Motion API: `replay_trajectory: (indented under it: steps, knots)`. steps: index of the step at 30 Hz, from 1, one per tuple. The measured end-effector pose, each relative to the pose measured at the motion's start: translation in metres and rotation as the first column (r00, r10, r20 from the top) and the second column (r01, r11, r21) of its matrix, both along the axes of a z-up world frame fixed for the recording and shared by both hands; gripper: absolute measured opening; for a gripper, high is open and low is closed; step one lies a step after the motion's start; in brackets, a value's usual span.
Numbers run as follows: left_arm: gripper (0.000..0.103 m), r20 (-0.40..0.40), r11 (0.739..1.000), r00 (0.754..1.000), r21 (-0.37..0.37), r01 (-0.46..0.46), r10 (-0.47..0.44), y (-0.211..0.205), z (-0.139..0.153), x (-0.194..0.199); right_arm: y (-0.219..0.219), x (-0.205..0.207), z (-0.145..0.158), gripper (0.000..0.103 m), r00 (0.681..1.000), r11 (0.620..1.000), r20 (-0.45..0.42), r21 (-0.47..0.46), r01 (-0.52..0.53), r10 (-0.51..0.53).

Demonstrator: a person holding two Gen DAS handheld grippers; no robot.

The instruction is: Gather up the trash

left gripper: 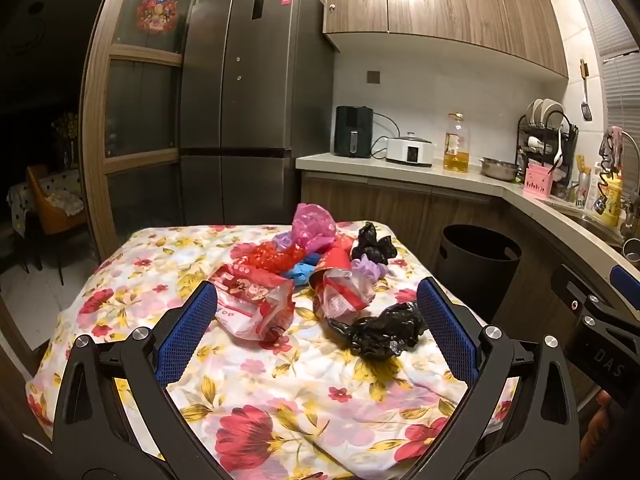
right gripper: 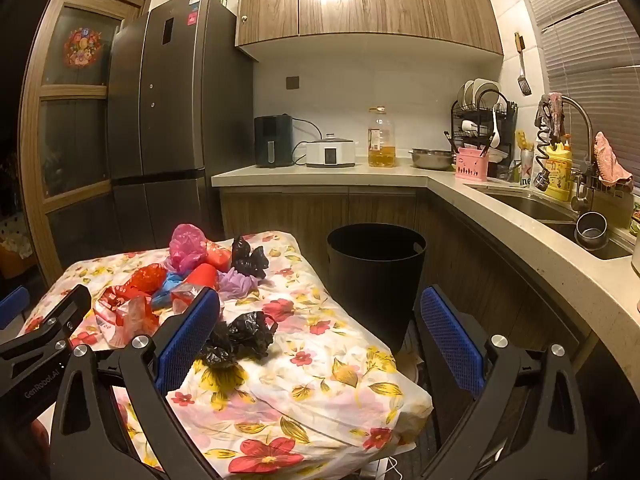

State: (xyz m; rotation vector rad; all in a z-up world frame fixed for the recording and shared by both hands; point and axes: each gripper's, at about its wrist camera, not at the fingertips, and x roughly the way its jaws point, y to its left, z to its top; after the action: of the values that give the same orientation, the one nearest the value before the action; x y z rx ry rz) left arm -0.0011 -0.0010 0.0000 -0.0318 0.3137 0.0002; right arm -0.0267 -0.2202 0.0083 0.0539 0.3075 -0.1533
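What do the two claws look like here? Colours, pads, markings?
Both match: the left claw and right claw have black, angular linkage arms with silver round bolts at the pivots. Flat blue finger pads carry a fine mesh texture. White lettering sits on the black bodies: "GenRobot.AI" on the left, "DAS" on the right. No cables or sleeves visible.

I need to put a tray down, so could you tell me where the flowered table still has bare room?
The near half of the tablecloth, in front of the nearest black bag, is free, as is the far left corner. The middle and far right are crowded with crumpled bags.
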Motion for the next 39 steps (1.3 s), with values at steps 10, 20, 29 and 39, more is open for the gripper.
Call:
replay_trajectory:
  steps: [10, 20, 29, 39]
  knots:
    - [0.098, 0.001, 1.000, 1.000, -0.002, 0.001, -0.001, -0.0005, -0.0002, 0.0001, 0.0000, 0.0008, -0.0011, 0.098, 1.000, 1.000, 0.000, 0.000, 0.001, -0.001]
    - [0.098, -0.001, 1.000, 1.000, -0.002, 0.002, -0.002, 0.0004, 0.0000, 0.0006, 0.0000, 0.0004, -0.0009, 0.098, 1.000, 1.000, 0.001, 0.001, 0.001, -0.001]
    - [0.098, -0.002, 1.000, 1.000, -0.004, 0.002, -0.002, 0.0008, 0.0000, 0.0006, -0.0002, 0.0002, -0.0013, 0.098, 1.000, 1.000, 0.001, 0.003, 0.000, 0.000]
    - [0.098, -0.002, 1.000, 1.000, -0.005, 0.002, -0.002, 0.0012, 0.0000, 0.0009, -0.0013, -0.0004, -0.0006, 0.098, 1.000, 1.000, 0.002, 0.002, 0.002, -0.002]
